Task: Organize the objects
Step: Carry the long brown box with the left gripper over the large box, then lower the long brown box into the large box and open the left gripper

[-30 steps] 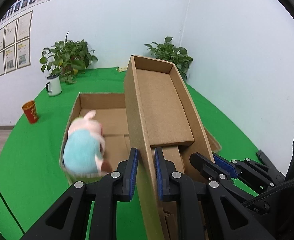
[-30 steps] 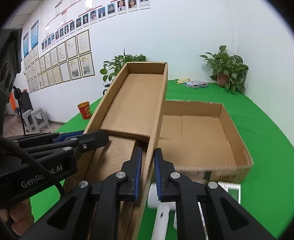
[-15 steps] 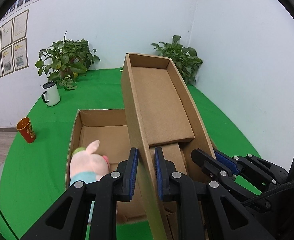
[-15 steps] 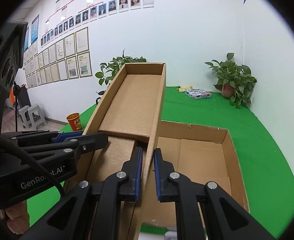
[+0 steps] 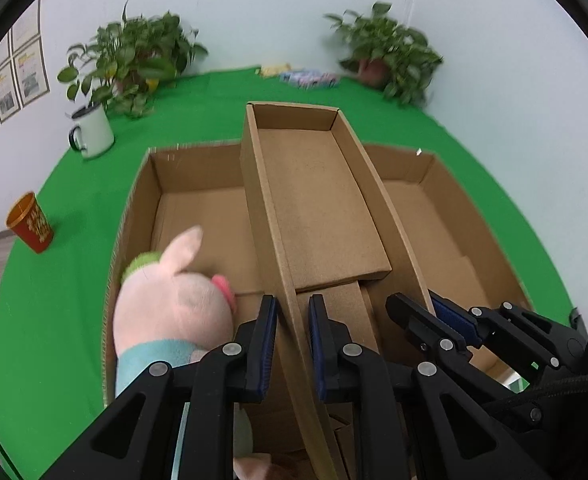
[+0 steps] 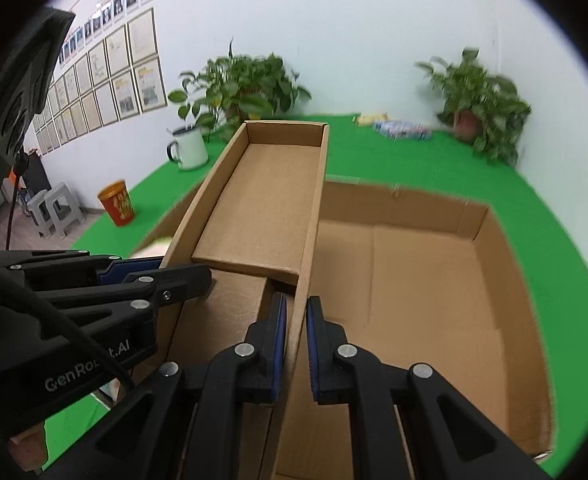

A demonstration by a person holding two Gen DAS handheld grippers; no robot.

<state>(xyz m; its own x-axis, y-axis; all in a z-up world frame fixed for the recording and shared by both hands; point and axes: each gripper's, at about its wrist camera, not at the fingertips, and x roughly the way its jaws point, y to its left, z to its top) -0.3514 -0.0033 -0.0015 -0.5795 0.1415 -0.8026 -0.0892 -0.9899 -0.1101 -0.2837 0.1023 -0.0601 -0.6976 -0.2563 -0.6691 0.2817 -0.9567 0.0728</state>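
Narrow cardboard tray (image 5: 317,196) held lengthwise away over large open box (image 5: 142,216), left gripper (image 5: 292,344) and right gripper (image 6: 295,344) each clamping a long side wall, plush pig (image 5: 170,308) inside box

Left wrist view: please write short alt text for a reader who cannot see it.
The left gripper and right gripper each clamp one side wall of a narrow cardboard box, held above a large open carton containing a pink plush pig.

- The plush pig (image 5: 174,312) is half hidden behind the left gripper (image 5: 292,344), its lower body cut off.
- Both potted plants (image 6: 242,80) are blurred.
- Packets (image 6: 401,128) by the far wall, possibly snacks, are too smeared to identify.
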